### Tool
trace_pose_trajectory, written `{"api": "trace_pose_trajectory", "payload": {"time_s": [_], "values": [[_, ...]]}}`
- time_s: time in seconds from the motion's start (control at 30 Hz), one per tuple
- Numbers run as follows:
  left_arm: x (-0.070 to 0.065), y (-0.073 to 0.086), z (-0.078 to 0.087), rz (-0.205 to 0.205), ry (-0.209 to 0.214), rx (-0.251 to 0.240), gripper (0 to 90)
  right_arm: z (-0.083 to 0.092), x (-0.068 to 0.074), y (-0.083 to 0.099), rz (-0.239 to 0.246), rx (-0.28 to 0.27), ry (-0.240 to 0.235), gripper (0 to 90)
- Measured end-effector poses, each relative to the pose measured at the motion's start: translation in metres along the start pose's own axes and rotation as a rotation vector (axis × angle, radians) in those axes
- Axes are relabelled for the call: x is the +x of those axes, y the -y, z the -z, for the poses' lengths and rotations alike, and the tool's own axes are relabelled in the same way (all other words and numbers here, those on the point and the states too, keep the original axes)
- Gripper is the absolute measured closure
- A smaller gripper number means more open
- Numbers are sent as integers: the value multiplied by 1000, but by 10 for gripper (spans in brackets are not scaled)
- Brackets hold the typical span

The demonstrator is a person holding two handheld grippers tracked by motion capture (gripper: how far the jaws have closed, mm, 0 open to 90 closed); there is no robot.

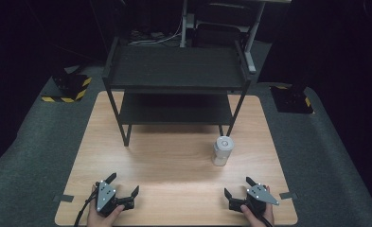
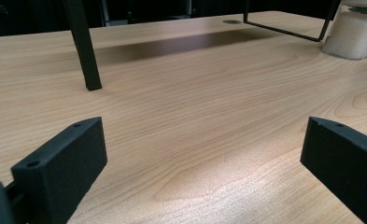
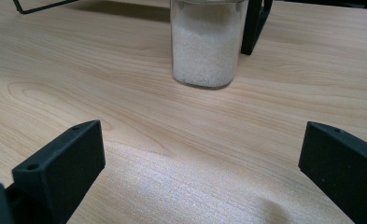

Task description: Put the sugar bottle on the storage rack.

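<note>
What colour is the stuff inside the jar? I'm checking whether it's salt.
White and grainy, in a clear jar; the right gripper view shows it best.

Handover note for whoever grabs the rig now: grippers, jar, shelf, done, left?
Left gripper: open, holding nothing, low at the near left of the table.
Right gripper: open, holding nothing, near right, facing the jar.
Jar of white granules: upright on the table, beside the front right leg of the black two-tier shelf.
Done: nothing visible.
Left: jar not yet grasped; the right gripper is nearer.

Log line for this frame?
left gripper: open, idle | right gripper: open, faces jar of white granules | jar: upright, beside black shelf rack
</note>
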State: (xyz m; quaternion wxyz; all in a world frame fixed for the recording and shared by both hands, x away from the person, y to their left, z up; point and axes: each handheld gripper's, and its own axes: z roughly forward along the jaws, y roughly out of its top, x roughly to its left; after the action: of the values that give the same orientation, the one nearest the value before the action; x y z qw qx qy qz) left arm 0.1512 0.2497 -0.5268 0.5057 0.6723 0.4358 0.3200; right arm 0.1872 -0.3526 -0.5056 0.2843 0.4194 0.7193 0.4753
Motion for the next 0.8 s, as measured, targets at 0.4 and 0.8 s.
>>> {"api": "trace_pose_trajectory", "payload": {"time_s": [0.4,0.8], "values": [[1,0,1,-4,15,2,7,-2,0,-1,9,6,-2,3],[1,-3,0,-16,17,18,7,-2,1,-1,22,3,-3,3]]}}
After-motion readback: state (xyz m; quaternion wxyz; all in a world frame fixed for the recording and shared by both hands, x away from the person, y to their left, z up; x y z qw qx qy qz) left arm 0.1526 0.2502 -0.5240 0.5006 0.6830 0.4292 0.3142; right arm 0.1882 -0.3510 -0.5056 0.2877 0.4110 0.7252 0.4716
